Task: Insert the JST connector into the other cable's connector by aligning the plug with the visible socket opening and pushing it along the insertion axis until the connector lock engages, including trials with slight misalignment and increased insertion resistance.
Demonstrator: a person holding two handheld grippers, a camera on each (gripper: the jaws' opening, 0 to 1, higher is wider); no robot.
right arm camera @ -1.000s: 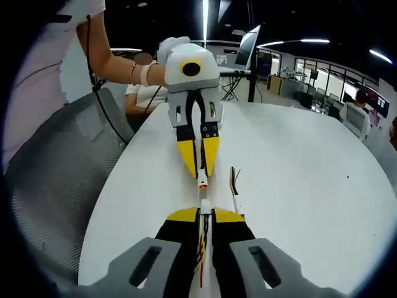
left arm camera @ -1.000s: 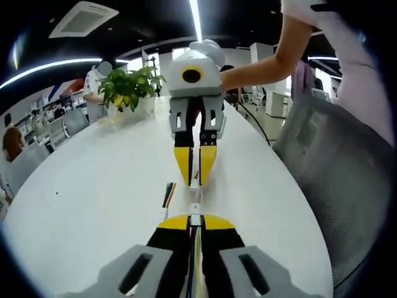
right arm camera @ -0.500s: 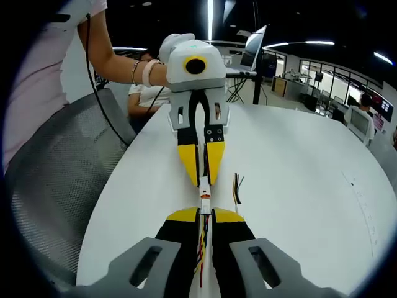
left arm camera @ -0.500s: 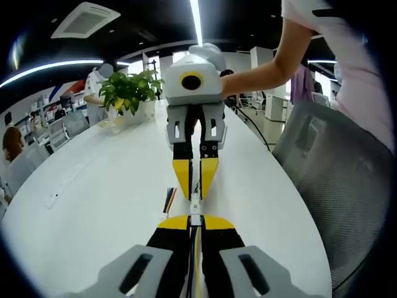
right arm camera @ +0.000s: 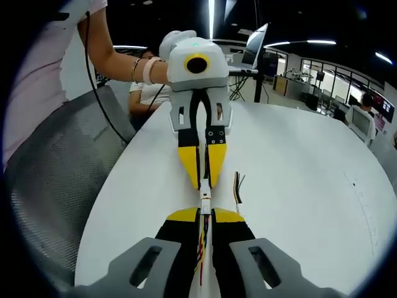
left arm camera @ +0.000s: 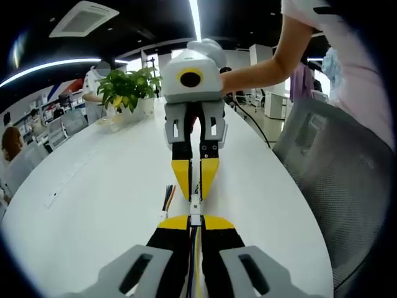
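- Left gripper [left arm camera: 195,222]: yellow-tipped jaws pressed together on the JST connector [left arm camera: 195,218] of a multicoloured cable [left arm camera: 194,261] that runs back between them; also in the right gripper view [right arm camera: 203,184], coming from the far side, tips pointing at the camera.
- Right gripper [right arm camera: 205,217]: jaws pinched on the other cable's connector [right arm camera: 204,200], red and yellow wires [right arm camera: 200,248] trailing back between the jaws; in the left gripper view [left arm camera: 195,191] it faces the left gripper nose to nose.
- Connectors: the two white housings meet end to end between the opposing jaw tips, above the white table [left arm camera: 93,198], near its edge on the chair side; whether the lock is engaged cannot be told.
- Loose wire bundle [left arm camera: 167,197]: lying on the table just beside the jaw tips; also in the right gripper view [right arm camera: 236,186].
- Potted plant [left arm camera: 127,87]: at the table's far end.
- Mesh chair [left arm camera: 335,180]: beside the table's edge.
- Person's hand [left arm camera: 208,48]: gripping the right gripper's body.
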